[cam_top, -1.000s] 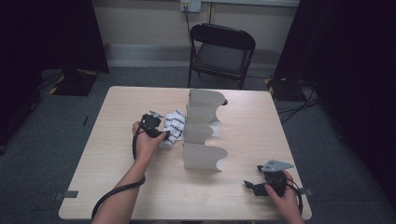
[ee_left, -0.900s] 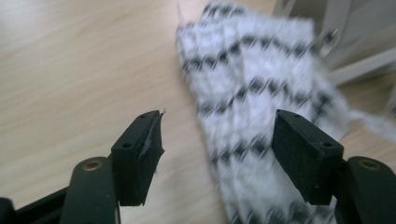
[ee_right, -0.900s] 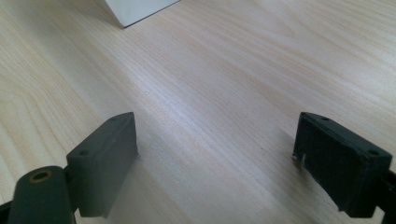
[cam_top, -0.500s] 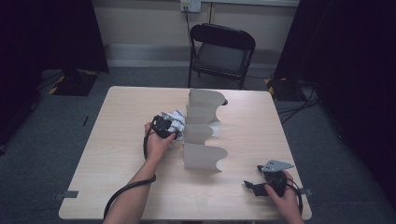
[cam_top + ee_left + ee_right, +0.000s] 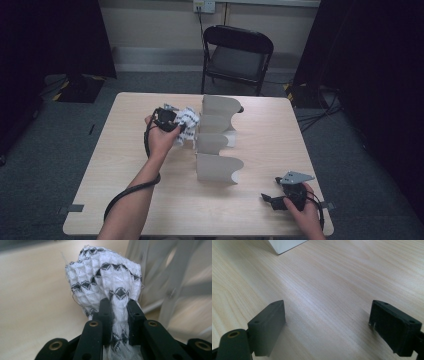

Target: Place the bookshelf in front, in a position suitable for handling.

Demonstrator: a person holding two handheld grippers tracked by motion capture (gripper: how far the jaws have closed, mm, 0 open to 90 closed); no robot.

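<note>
Rack just beside gripper-held cloth.

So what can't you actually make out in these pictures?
- Patterned cloth, left gripper view: its lower end is hidden between the left tongs, which have just been closing on it.
- White divider rack, left gripper view: blurred; high view: its walls hide what lies inside the slots.
- Right tongs, right gripper view: open over the table; the bottom edge cuts them off.
</note>
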